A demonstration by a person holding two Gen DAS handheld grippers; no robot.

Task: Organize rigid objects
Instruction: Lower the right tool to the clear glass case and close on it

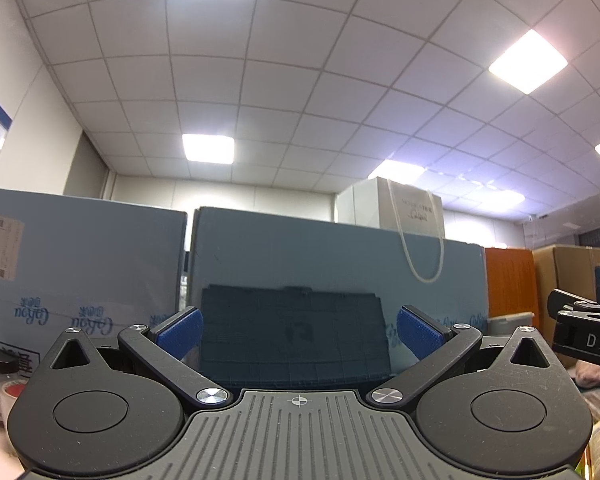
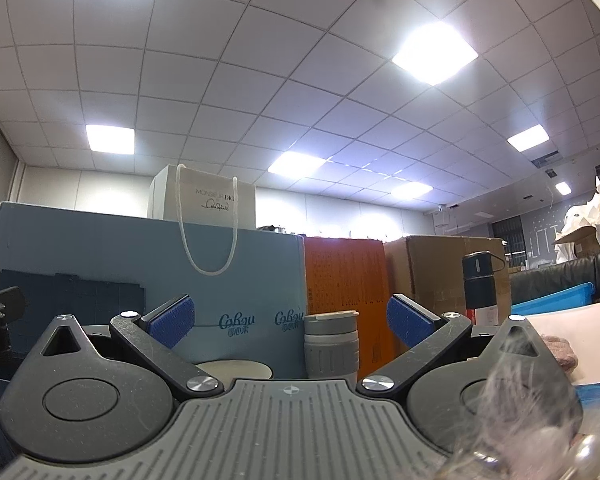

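Both grippers are held low and tilted upward. The left gripper [image 1: 299, 332] is spread wide and empty before a dark crate [image 1: 296, 336]. The right gripper [image 2: 290, 322] is likewise spread, empty, a grey tumbler [image 2: 331, 346] seen between its fingers. "MONSIEUR DIO" is printed on a white bag [image 2: 216, 200].

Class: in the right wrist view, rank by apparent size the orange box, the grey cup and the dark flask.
1. orange box
2. grey cup
3. dark flask
The cup stands nearer the camera, so its lead over the flask is unsure.

The grey cup [image 2: 331, 346] — its base hidden behind the gripper body — shows partly.
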